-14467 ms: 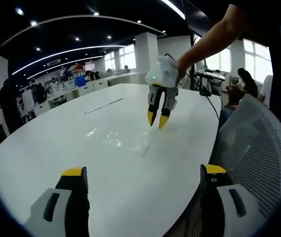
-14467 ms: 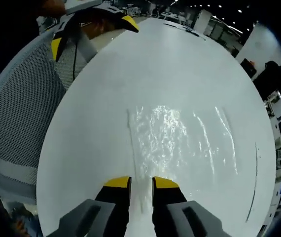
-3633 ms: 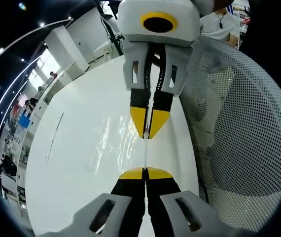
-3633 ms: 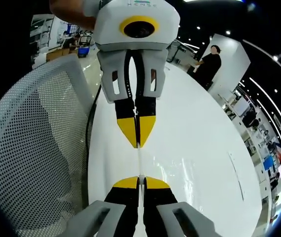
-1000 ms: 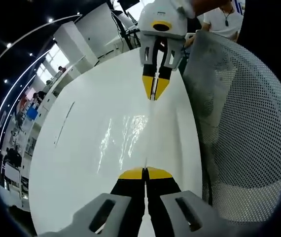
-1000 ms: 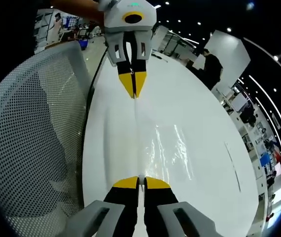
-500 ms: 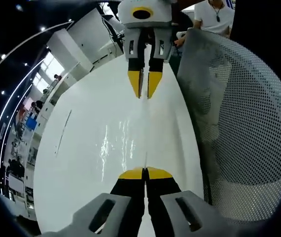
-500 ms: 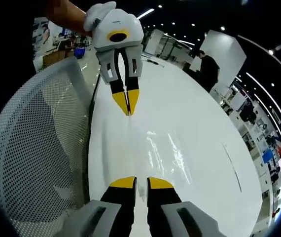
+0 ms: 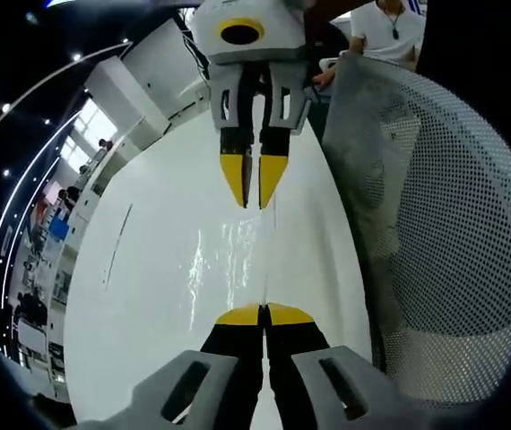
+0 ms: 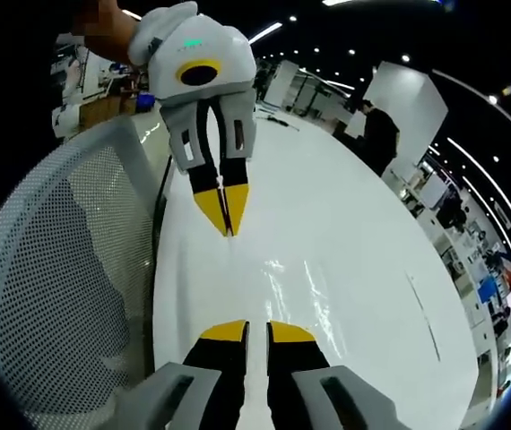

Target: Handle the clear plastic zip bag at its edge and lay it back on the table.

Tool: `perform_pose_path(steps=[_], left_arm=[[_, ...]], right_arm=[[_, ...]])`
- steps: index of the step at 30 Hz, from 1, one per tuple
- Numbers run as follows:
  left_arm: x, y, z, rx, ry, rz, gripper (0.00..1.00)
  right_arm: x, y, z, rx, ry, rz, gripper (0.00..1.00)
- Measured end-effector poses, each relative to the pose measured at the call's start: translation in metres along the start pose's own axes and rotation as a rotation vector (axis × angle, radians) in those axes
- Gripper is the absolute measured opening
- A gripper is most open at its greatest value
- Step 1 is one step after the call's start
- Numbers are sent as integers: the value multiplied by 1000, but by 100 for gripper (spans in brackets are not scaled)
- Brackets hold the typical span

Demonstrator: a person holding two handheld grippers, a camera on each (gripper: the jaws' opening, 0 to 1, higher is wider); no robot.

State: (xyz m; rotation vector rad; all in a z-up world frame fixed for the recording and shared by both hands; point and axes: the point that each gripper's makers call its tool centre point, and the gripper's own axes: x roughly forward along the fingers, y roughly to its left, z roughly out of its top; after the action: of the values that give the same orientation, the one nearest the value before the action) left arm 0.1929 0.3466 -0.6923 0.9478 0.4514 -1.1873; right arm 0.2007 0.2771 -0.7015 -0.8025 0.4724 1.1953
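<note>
Clear plastic: the zip bag [image 9: 238,255] lies spread on the glossy white bench [image 9: 157,269], catching ceiling light in pale streaks; in the right gripper view the bag [image 10: 282,287] shows as a glinting patch between the two tools.

Bag edge: in the left gripper view a thin straight strip of the bag runs up from the near yellow tips toward the far tool, close to the bench's chair-side rim.

Left tool: the left tool [image 9: 263,315] has its yellow tips pressed together on that strip, so it grips the bag at its edge. In the right gripper view the same tool [image 10: 222,213] hangs tips-down over the bench, tips together, a hand on its white body.

Right tool: the right tool [image 10: 256,332] shows a narrow gap between its yellow tips, parted slightly; whether it touches the bag there cannot be told. In the left gripper view it [image 9: 250,186] points down at the far end of the strip, tips a sliver apart, just above or at the plastic.

Bench: long, white, oval, with a dark thin line [image 9: 116,246] marked on its far side.

Chair: a grey mesh chair back [image 9: 417,224] stands just beside the bench edge; in the right gripper view it [image 10: 58,269] fills the opposite side.

Surroundings: an open office with strip lights, white columns and people standing in the distance [image 10: 376,134].
</note>
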Motion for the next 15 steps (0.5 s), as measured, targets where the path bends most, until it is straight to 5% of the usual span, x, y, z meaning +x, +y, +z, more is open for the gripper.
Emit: perform_pose_path(steps=[15], left_arm=[[-1, -4, 3, -5, 2, 7, 0]], right_arm=[[0, 13, 10, 13, -26, 27, 4]])
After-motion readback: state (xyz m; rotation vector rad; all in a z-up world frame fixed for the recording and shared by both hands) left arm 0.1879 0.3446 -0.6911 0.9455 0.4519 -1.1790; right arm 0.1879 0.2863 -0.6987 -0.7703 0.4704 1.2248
